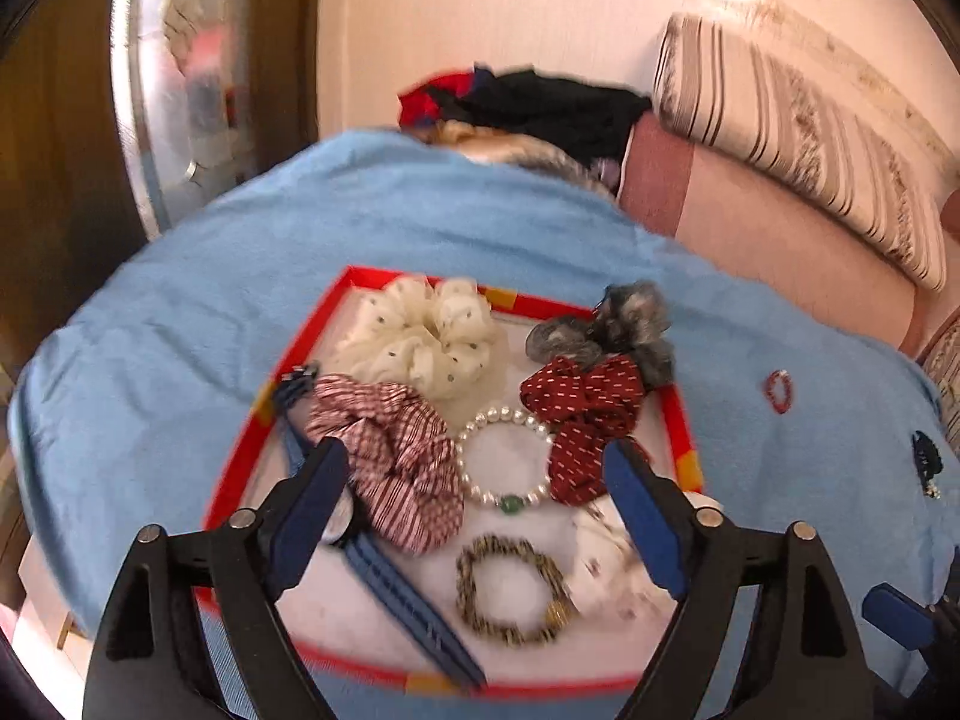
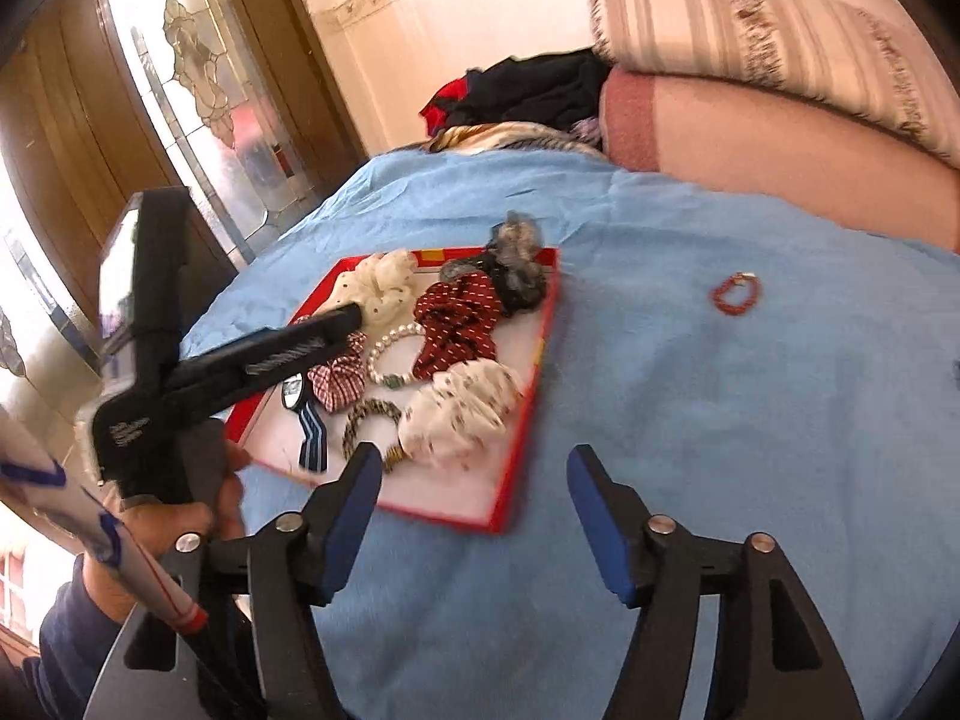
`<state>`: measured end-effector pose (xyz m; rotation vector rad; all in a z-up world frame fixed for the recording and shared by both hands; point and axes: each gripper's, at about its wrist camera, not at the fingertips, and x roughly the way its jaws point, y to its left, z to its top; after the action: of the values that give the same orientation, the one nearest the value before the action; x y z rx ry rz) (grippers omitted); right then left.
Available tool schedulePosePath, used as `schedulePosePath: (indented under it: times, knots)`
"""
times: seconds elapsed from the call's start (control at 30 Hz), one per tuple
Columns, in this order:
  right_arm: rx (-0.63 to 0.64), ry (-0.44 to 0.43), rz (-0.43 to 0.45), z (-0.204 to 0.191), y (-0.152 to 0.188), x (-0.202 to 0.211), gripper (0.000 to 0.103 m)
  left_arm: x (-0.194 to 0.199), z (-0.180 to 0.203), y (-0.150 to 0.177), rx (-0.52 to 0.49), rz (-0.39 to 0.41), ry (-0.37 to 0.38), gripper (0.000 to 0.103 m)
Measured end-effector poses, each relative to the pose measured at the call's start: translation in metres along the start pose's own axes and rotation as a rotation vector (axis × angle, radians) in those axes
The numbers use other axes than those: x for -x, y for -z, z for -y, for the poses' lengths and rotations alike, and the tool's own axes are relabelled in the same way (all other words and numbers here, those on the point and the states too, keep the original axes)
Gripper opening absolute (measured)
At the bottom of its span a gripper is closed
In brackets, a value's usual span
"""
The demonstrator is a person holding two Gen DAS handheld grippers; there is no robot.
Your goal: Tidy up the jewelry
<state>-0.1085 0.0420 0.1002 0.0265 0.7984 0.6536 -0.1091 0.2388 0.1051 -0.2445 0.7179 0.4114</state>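
Note:
A red-rimmed tray [image 1: 681,420] [image 2: 528,420] lies on a blue blanket. It holds several scrunchies, a pearl bracelet [image 1: 504,459] [image 2: 393,360], a braided gold-black bracelet [image 1: 510,594] [image 2: 366,420] and a blue-strapped watch [image 1: 384,576] [image 2: 300,402]. A red bead bracelet [image 1: 779,390] [image 2: 735,294] lies on the blanket right of the tray. My left gripper [image 1: 480,474] is open and empty above the tray. My right gripper [image 2: 474,486] is open and empty over the tray's near right corner. The left gripper also shows in the right wrist view [image 2: 351,318].
A small dark hair clip [image 1: 927,462] lies on the blanket at the far right. Striped pillows [image 2: 780,30], a pink cushion and dark clothes [image 2: 528,90] lie at the bed's far end. A glass-panelled wooden door [image 2: 198,90] stands at the left.

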Motion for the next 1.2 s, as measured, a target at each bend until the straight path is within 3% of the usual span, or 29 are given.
schedulePosePath:
  times: [0.17,0.37,0.53,0.67,0.8,0.9,1.2]
  knots:
    - [0.020,0.055,0.055,-0.002,0.027,0.058,0.082,0.070,0.007,0.019,-0.036,0.070,-0.021,0.103]
    - [0.038,0.117,0.086,-0.011,0.065,0.111,0.084,0.154,0.017,0.051,-0.151,0.151,-0.076,0.103]
    - [0.021,0.134,0.143,-0.018,0.085,0.141,0.088,0.200,0.019,0.071,-0.155,0.187,-0.013,0.103]
    - [0.097,0.157,0.178,-0.037,0.090,0.152,0.088,0.214,0.017,0.077,-0.146,0.204,-0.052,0.103]
    - [0.161,0.185,0.203,-0.050,0.090,0.153,0.090,0.207,0.012,0.075,-0.126,0.210,-0.198,0.103]
    - [0.185,0.196,0.213,-0.054,0.089,0.152,0.090,0.196,0.006,0.069,-0.120,0.158,-0.170,0.103]
    - [0.215,0.220,0.195,-0.060,0.085,0.134,0.090,0.175,0.000,0.070,-0.114,0.119,-0.148,0.103]
